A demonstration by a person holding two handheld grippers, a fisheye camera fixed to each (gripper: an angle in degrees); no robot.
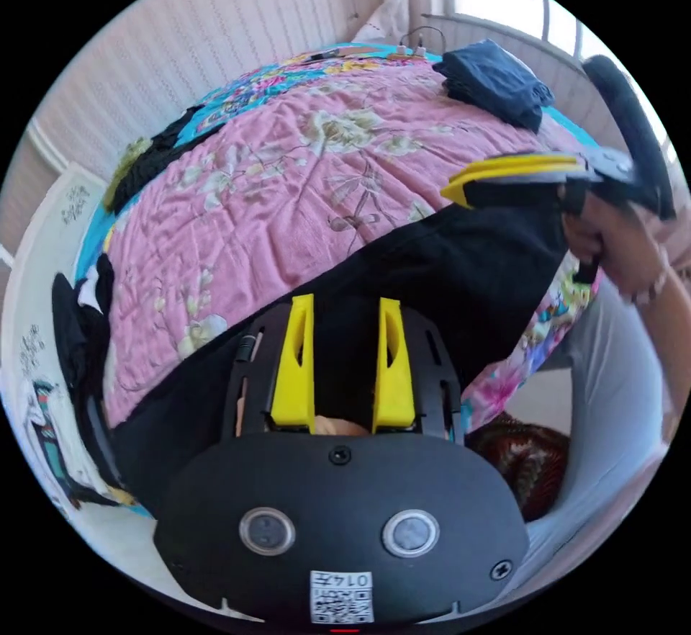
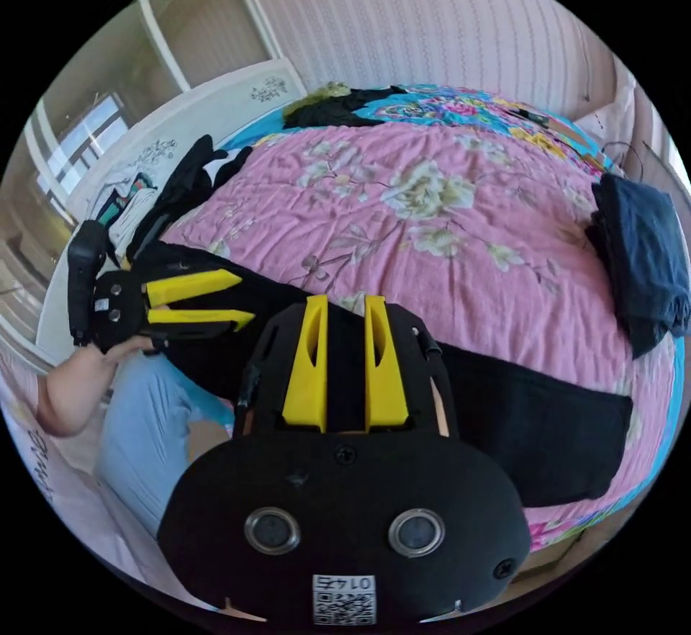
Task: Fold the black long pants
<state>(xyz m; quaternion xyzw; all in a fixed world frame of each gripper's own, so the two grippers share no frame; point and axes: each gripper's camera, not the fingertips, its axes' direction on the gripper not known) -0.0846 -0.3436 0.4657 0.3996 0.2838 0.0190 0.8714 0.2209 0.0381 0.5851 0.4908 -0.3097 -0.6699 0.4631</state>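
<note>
The black long pants (image 2: 533, 426) are lying stretched along the near edge of the bed w/ a pink floral quilted cover (image 2: 432, 232), one flat end reaching toward the bed's corner in the right gripper view. In the left gripper view the same black fabric (image 1: 461, 268) is running across the quilt (image 1: 273, 181) from the view's own jaws over to the other tool. The left hand-held gripper (image 1: 344, 318), yellow-jawed on a black body, is sitting over the pants w/ jaws a little apart and black cloth showing btwn them; can't tell whether they're actually pressing on it. The right hand-held gripper (image 2: 345, 314) is sitting over the pants too, jaws narrowly parted w/ dark fabric in the gap; again can't tell if it's pinching. In the left gripper view the right tool (image 1: 461, 185) is coming in from the side, held in a person's hand (image 1: 612, 246), its yellow jaws nearly together just above the pants' edge. In the right gripper view the left tool (image 2: 241, 300) is showing w/ jaws slightly spread at the pants' far end. A folded dark blue garment (image 2: 640, 260) is resting near the far side of the bed, well apart from the pants. A dark clothing heap (image 2: 338, 106) is lying by the striped wall.
</note>
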